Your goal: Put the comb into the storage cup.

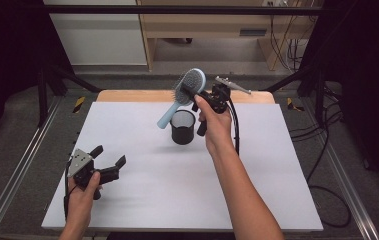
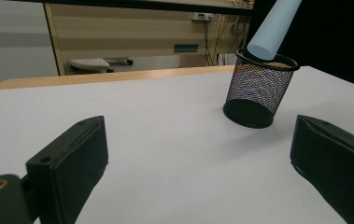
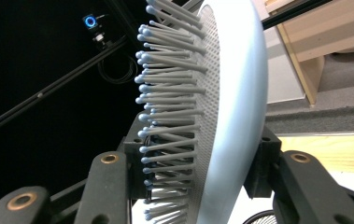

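My right gripper is shut on the head of a light blue hairbrush, held in the air above the table. The brush hangs slanted, its handle tip just over the rim of a black mesh cup standing upright at the table's middle back. In the right gripper view the bristled head sits between the two jaws, bristles to the left. My left gripper rests low at the table's front left, open, with nothing between its fingers.
A white mat covers the table, with a wooden edge at the back. Black frame bars and cables run along both sides. Wooden furniture stands beyond the table.
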A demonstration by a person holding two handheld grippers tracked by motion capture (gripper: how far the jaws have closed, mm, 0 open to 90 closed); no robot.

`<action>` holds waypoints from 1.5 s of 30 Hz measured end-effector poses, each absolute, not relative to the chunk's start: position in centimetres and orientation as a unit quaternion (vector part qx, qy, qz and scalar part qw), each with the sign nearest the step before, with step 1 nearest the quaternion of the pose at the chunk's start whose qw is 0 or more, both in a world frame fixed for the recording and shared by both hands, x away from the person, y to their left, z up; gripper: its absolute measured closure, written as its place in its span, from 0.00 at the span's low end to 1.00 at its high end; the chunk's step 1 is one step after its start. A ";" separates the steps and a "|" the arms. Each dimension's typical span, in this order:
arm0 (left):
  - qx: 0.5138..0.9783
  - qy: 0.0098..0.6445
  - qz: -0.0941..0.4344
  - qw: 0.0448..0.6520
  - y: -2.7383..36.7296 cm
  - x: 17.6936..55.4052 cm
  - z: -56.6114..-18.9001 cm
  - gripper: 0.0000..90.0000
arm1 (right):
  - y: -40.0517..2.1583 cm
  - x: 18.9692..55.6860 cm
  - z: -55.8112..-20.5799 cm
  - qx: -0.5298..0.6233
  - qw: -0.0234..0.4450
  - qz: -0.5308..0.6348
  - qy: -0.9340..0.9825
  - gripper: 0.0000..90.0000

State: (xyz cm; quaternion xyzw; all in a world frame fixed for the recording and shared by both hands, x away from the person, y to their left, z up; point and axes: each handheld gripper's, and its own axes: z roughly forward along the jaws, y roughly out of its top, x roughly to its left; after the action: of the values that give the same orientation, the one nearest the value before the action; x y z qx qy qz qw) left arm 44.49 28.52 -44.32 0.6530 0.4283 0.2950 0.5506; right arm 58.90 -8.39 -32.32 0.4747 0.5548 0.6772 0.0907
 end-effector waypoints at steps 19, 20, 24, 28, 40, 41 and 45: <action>0.655 0.424 0.295 0.551 28.6 44.6 -44.4 0.05 | -10.2 60.9 -32.3 0.501 0.116 0.679 0.524 0.60; 0.656 0.424 0.295 0.550 28.6 44.6 -44.4 0.05 | -10.3 60.9 -32.3 0.504 0.115 0.679 0.521 0.60; 0.657 0.423 0.295 0.551 28.5 44.6 -44.4 0.05 | -10.8 61.1 -32.3 0.508 0.121 0.685 0.508 0.60; 0.657 0.423 0.294 0.551 28.5 44.6 -44.4 0.05 | -11.4 61.3 -32.3 0.513 0.128 0.688 0.498 0.60; 0.657 0.422 0.293 0.552 28.5 44.6 -44.4 0.05 | -12.5 61.3 -32.2 0.521 0.148 0.687 0.485 0.60; 0.657 0.422 0.293 0.552 28.5 44.6 -44.4 0.05 | -12.6 61.3 -32.2 0.520 0.152 0.686 0.486 0.60; 0.658 0.420 0.294 0.552 28.5 44.6 -44.4 0.05 | -12.9 61.3 -32.2 0.522 0.161 0.686 0.481 0.59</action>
State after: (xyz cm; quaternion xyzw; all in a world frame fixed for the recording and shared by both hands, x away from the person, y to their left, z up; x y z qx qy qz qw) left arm 44.56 28.49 -44.41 0.6575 0.4198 0.2939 0.5524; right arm 61.30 -12.87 -32.17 0.5218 0.4813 0.6856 0.1612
